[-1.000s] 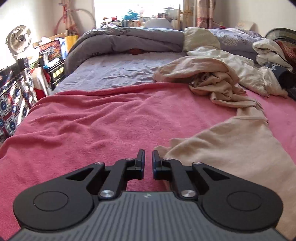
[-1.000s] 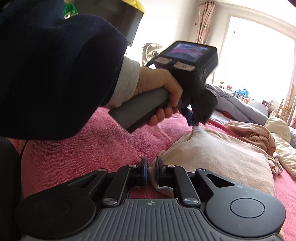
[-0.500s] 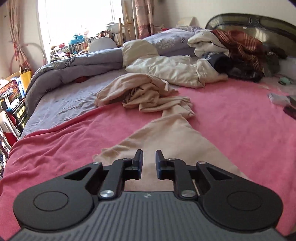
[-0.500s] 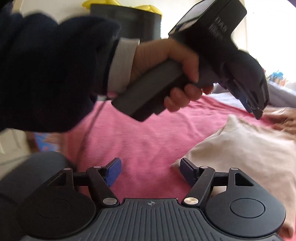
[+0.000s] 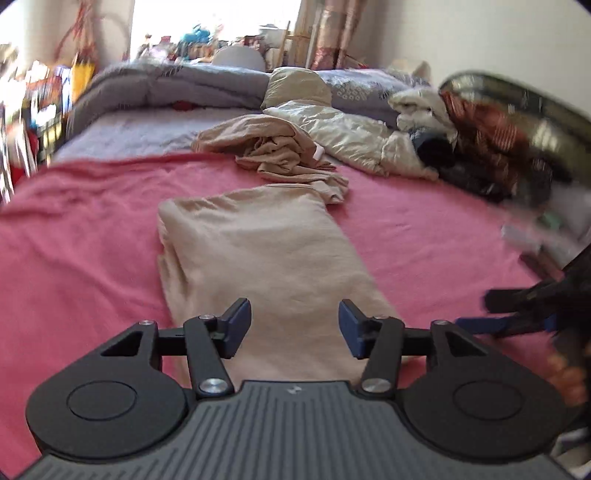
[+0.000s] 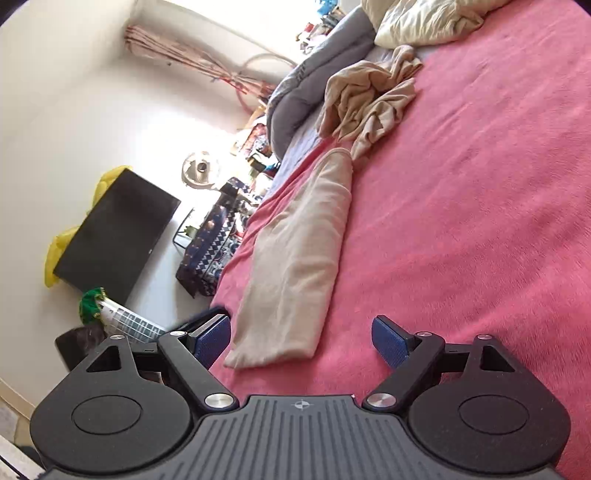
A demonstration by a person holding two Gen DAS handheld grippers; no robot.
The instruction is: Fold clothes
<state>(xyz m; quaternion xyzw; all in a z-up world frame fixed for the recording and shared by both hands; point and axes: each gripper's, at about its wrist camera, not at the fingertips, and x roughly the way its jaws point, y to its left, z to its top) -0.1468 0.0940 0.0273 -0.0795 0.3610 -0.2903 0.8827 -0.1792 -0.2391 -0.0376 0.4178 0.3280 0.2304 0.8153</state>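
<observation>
Now both my left gripper (image 5: 294, 328) and right gripper (image 6: 301, 341), just opened, hold nothing, beige garment (image 5: 266, 258) lies half-folded on the pink blanket (image 5: 85, 236); careless regrasp could undo the fold.

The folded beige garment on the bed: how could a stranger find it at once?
Look at the pink blanket covering the near part of the bed. On it lies the folded beige garment, a long smooth strip. Unlike the crumpled beige cloth just beyond it, it is flat with straight edges.

bright window (image 5: 207, 22) | white wall (image 6: 74, 110) | curtain (image 5: 334, 33) | fan (image 6: 201, 170)
</observation>
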